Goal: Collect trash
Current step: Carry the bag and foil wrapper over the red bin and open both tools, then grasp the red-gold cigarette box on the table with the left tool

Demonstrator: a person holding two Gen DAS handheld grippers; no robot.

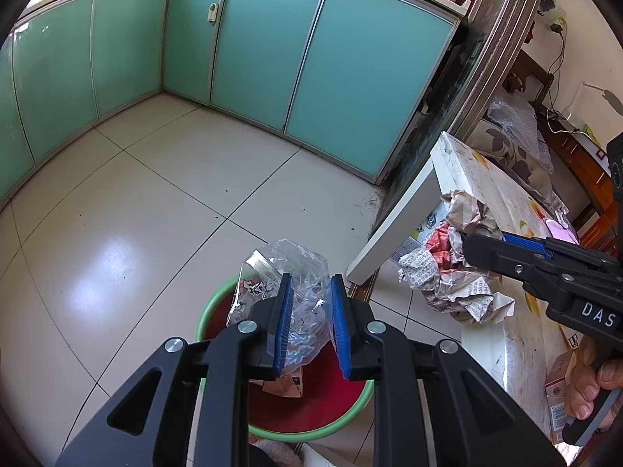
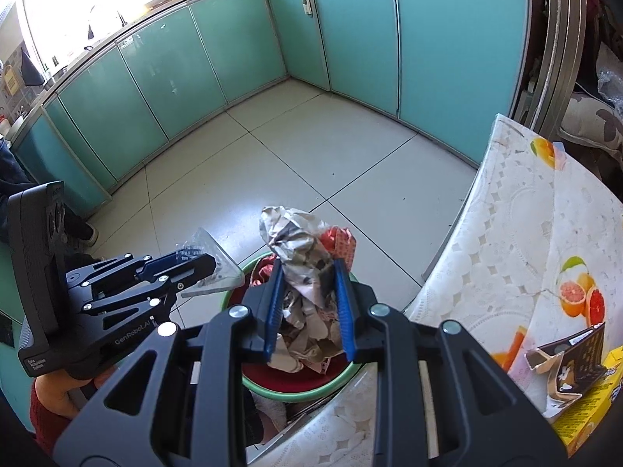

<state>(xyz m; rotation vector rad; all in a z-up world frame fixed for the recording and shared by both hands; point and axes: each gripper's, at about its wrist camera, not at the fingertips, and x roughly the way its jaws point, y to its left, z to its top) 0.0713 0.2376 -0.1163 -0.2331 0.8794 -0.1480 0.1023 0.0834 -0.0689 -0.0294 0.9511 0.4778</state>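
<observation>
Two cartons [image 2: 572, 373] only in right view

My right tongs [image 2: 309, 305] are clamped on a crumpled wad of newspaper [image 2: 301, 272], its 2 blue pads pressed against either side, and the wad hangs right above the green-rimmed red bin [image 2: 338, 379] on the tiled floor [image 2: 311, 155]. To the left, my left tongs [image 2: 202, 264] pinch a clear plastic wrapper [image 2: 212, 260] over the bin's near-left rim. On the right, the tabletop [image 2: 506, 233] with its fruit-print cloth carries a torn dark carton [image 2: 572, 362] and a yellow box [image 2: 584, 416] at its near edge. Teal cabinet doors [image 2: 447, 39] line the far walls
</observation>
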